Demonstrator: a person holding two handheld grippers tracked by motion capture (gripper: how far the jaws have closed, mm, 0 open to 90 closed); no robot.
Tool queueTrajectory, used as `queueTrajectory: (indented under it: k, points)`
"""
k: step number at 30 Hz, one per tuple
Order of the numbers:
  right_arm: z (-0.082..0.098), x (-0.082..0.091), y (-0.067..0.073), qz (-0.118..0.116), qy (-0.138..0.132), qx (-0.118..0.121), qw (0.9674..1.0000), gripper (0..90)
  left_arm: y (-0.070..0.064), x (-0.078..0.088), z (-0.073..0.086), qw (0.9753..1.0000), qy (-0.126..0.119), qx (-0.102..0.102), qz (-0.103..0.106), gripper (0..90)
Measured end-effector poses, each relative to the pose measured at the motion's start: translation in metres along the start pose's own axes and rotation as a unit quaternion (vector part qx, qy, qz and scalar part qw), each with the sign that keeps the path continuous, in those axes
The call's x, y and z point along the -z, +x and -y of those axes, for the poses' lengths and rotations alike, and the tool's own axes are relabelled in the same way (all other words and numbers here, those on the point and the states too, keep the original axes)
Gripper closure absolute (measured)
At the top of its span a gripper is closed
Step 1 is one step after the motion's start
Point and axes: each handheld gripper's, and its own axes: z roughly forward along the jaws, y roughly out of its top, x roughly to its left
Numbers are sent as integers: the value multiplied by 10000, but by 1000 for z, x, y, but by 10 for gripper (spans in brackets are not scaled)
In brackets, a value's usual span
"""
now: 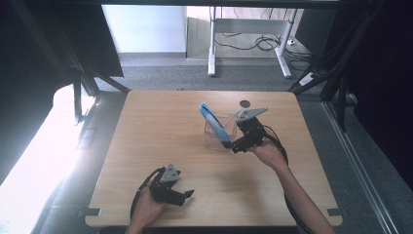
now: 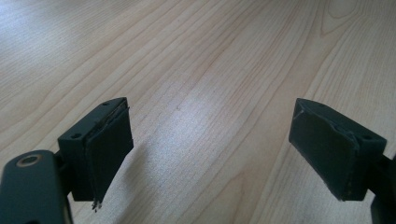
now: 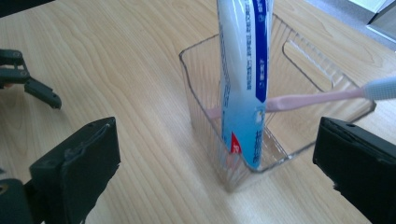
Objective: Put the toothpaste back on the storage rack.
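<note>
A: Surface: pale wood-grain table (image 1: 160,141), bare around both tools. Beyond the far edge, grey floor, a white desk frame (image 1: 248,39) with loose cables under it. Dark frame posts on both sides.

B: Right gripper (image 3: 215,158): jaws spread wide, nothing between the pads. Just ahead of the gap, clear ribbed bin (image 3: 243,172), near corner pointing at the jaws, not touching either one.

A: Inside the bin: white-and-blue toothpaste tube (image 3: 245,79), on end, leaning, foot in the near corner, top rising out past the rim. Behind it, pink toothbrush (image 3: 308,99), laid slantwise, head over the rim above the right-hand jaw.

B: Left gripper (image 2: 210,144): jaws likewise spread, bare wood between and ahead. Seen from the high view (image 1: 187,195), close to the table's near edge, well apart from the bin (image 1: 219,134).

A: Open room: wide stretch of table left of the right gripper's jaws; left gripper's tips (image 3: 44,95) at its far end. Bin nearer the table's far edge than the near one.
</note>
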Motion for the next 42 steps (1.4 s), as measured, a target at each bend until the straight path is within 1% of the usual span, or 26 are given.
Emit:
queueTrajectory:
  k: [6,12,21,25,32,37,42]
  points:
    - [13,7,1,24,47,-31,10000,0,0,0,0,10000,0,4,5,135]
    - [26,17,1,81,-5,-67,9999,0,0,-1,0,10000,20,23,48,135]
    - [52,29,5,169,68,-82,9998,0,-1,-2,0,10000,47,8,70,134]
    - [63,35,8,252,115,-83,9996,0,-1,-2,0,10000,32,2,60,133]
    - [81,49,11,366,83,-134,9992,0,-2,-2,-1,10000,-5,-8,38,133]
    - [95,58,15,409,42,-200,9990,0,-1,-1,-1,10000,-34,12,21,133]
    - [108,65,20,516,52,-236,9984,0,-2,0,-1,10000,-53,25,13,133]
